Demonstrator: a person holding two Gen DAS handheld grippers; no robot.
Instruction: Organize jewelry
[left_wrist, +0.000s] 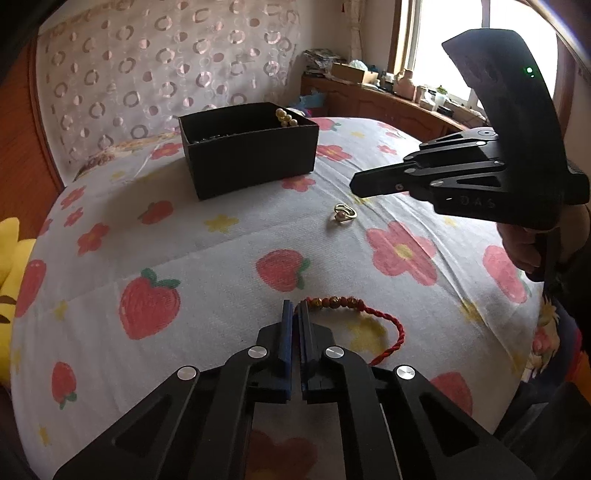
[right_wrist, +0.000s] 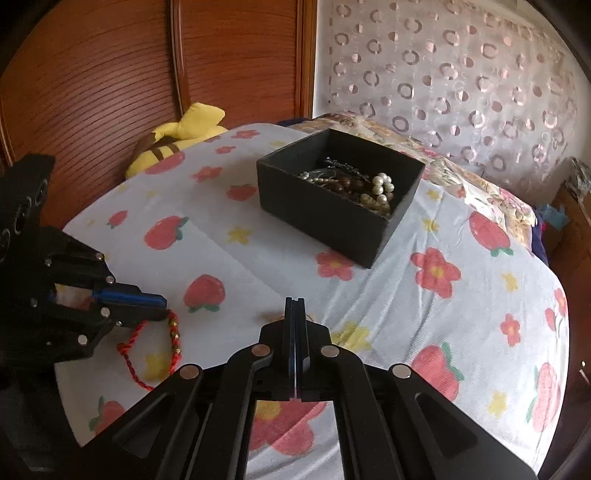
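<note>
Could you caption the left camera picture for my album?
Left gripper pinches a red beaded bracelet; gold ring waits near the black box.

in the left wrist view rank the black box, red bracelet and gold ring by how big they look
1. black box, clearly largest though farthest.
2. red bracelet, nearest the camera and partly hidden by the left gripper, so its size is unsure.
3. gold ring, smallest.

Ahead of both tongs, a flower-and-strawberry bedsheet, circle-patterned curtain beyond. Bright window far right; wooden panelling and yellow plush toy left.
</note>
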